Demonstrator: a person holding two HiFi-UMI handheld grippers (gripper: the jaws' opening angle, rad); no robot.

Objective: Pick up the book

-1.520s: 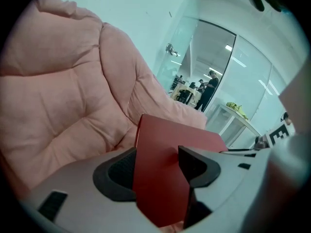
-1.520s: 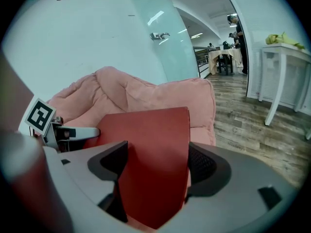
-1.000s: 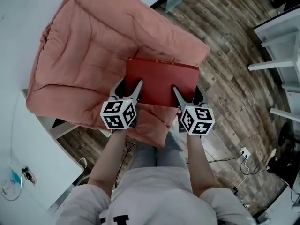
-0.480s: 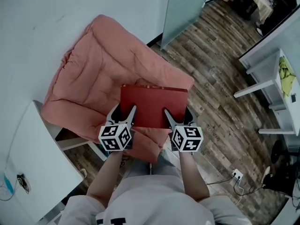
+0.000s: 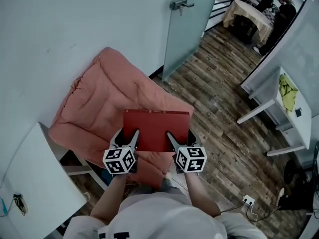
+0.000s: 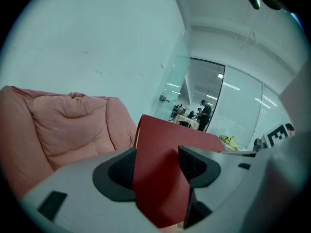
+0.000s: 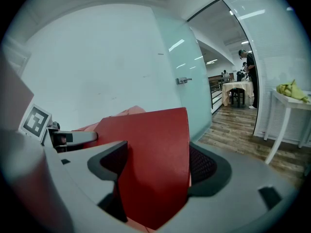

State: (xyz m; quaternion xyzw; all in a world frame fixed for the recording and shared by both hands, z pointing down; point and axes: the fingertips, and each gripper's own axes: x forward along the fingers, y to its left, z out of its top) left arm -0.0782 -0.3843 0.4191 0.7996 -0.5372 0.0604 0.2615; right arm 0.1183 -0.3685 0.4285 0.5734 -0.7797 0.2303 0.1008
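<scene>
A red hardcover book (image 5: 155,129) is held flat in the air above the pink armchair (image 5: 99,101). My left gripper (image 5: 127,136) is shut on its near left edge and my right gripper (image 5: 174,137) is shut on its near right edge. In the left gripper view the red book (image 6: 163,174) fills the gap between the dark pads, and the other gripper's marker cube (image 6: 277,135) shows at the right. In the right gripper view the book (image 7: 155,164) sits clamped between both pads.
A white table (image 5: 35,183) stands at the lower left and a white shelf unit (image 5: 276,103) at the right. A frosted glass door (image 5: 187,24) is behind the chair. Wood floor (image 5: 219,98) spreads to the right, with people at a far table (image 5: 246,14).
Both grippers have risen with the book, lifting it off the chair cushion. The chair now looks smaller and farther below, and more of the room shows.
</scene>
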